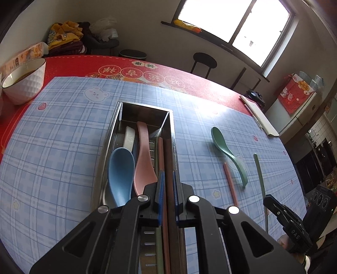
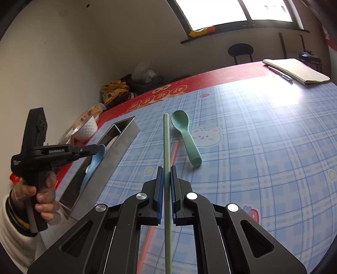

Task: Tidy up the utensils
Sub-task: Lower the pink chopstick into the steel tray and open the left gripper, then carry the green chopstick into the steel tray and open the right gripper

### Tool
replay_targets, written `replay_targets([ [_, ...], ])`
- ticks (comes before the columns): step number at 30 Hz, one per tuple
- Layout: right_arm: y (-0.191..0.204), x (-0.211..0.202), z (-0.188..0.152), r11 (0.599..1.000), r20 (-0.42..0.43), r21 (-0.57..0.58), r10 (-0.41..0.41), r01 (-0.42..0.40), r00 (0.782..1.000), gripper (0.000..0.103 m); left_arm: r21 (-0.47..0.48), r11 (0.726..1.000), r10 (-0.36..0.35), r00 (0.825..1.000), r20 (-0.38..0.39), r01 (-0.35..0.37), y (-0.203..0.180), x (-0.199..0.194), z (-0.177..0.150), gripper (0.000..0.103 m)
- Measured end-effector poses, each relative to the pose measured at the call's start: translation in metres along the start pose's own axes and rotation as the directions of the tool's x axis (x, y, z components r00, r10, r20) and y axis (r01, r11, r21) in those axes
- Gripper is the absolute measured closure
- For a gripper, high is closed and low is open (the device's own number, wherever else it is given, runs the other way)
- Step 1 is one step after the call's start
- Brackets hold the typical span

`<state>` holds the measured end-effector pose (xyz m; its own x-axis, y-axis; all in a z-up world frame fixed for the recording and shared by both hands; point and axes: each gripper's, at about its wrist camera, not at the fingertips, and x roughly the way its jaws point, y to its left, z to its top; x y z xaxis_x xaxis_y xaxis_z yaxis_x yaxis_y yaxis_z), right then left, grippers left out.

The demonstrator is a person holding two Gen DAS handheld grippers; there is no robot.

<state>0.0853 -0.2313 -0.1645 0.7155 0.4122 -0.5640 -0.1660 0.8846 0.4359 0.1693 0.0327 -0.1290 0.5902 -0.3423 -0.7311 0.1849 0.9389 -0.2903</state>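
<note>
Spoons [image 1: 121, 172] in tray [image 1: 145, 108]

Black grippers, blue-padded fingers [image 2: 160, 189], silver screws, white ribbed sleeve [image 2: 12, 238]

Landmark: blue plaid mat [image 1: 69, 134] with bear prints, on a red tablecloth [image 1: 88, 65]
White bowl [image 1: 25, 82] at the mat's far left corner, dark liquid inside
Notebook [image 2: 299, 70] and pen [image 2: 280, 72] off its far right edge
Black stool [image 1: 204, 61] beyond the table, under a bright window [image 1: 231, 19]
Clothes pile [image 1: 65, 35] far left, by the wall
</note>
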Motion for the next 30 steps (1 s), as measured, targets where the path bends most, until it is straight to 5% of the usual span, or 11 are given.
replay_targets([
  [5, 0.003, 0.001, 0.000, 1.000, -0.004, -0.006, -0.022, 0.022, 1.000, 0.097, 0.154, 0.986, 0.050, 0.994, 0.101, -0.065, -0.004, -0.024, -0.018, 0.063],
  [14, 0.002, 0.011, 0.005, 0.994, -0.052, 0.025, -0.105, 0.106, 0.993, 0.097, 0.303, 0.948, 0.009, 0.961, 0.277, -0.096, 0.014, -0.060, -0.058, 0.015],
  [21, 0.009, 0.014, 0.011, 0.985, -0.078, 0.058, -0.160, 0.165, 0.984, 0.097, 0.288, 0.954, -0.013, 0.943, 0.332, -0.088, 0.032, -0.066, -0.062, 0.006],
  [30, 0.060, 0.039, 0.033, 0.989, -0.100, 0.131, -0.060, 0.073, 0.993, 0.097, 0.224, 0.974, -0.041, 0.933, 0.357, -0.043, 0.048, -0.069, -0.065, 0.006],
])
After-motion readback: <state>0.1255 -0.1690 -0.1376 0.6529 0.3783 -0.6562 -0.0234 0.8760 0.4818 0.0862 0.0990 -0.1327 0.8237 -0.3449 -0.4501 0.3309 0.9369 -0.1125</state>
